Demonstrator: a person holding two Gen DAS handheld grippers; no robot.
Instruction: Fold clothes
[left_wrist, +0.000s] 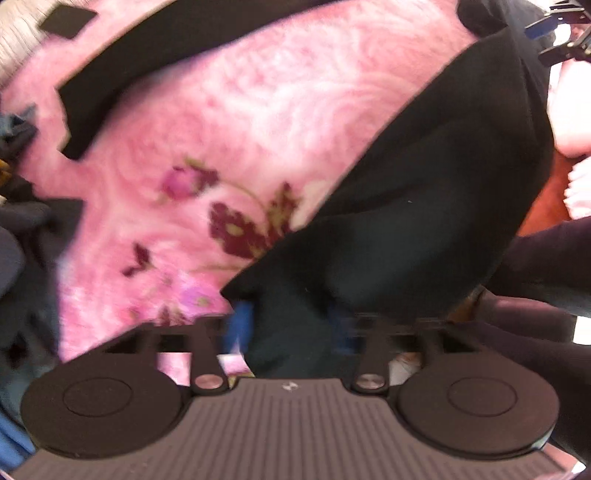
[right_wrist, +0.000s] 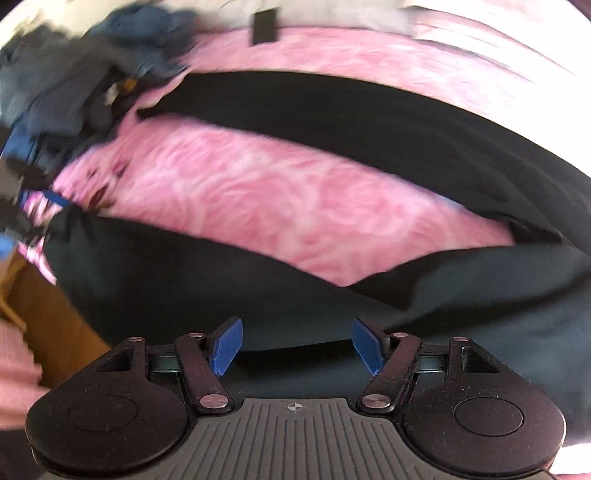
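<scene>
Pink floral blanket (left_wrist: 229, 122); small black patch (right_wrist: 265, 26), possibly tag.

Left gripper (left_wrist: 291, 325): matte black body, two round black discs at sides, grey ribbed plate between them with small white mark at top centre. Two silver round screws at black link arms. Blue fingers (left_wrist: 240, 325), blurred, partly hidden.

Right gripper (right_wrist: 297, 347): same black body, two round discs, grey ribbed plate with small crosshair mark. Silver screws at link-arm pivots, small ones further up. Blue ribbed fingers (right_wrist: 226, 347), flat rectangular pads. Fine dust specks on black arms.
</scene>
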